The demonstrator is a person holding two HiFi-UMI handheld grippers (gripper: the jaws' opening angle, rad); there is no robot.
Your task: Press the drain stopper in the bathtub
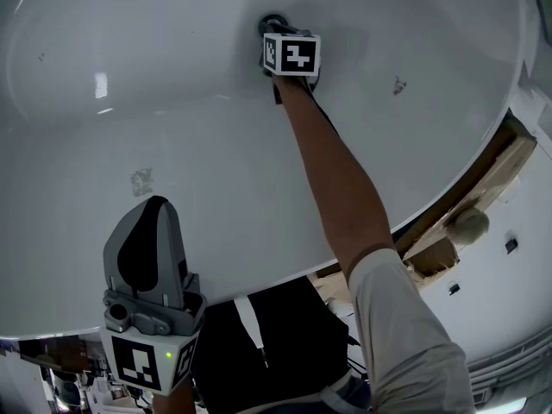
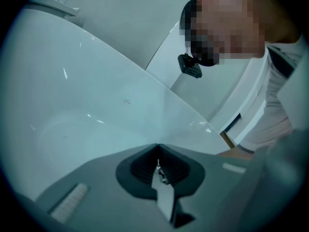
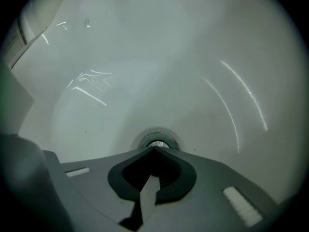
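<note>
The round chrome drain stopper point(image 3: 157, 141) sits at the bottom of the white bathtub point(image 1: 172, 84). In the right gripper view my right gripper point(image 3: 154, 149) is shut, and its joined tips lie over the stopper's near rim. I cannot tell whether they touch it. In the head view the stopper point(image 1: 272, 21) peeks out just beyond that gripper's marker cube point(image 1: 291, 54). My left gripper point(image 1: 155, 203) is shut on nothing. It is held up over the tub's near side, far from the drain. In the left gripper view its tips point(image 2: 158, 146) point along the tub wall.
A bare arm point(image 1: 345, 188) reaches across the tub to the drain. Wooden framing point(image 1: 483, 188) shows beneath the tub's right rim. Small dark marks point(image 1: 398, 84) dot the tub surface. White wall panels point(image 2: 145, 18) rise behind the tub, and a person leans over its edge.
</note>
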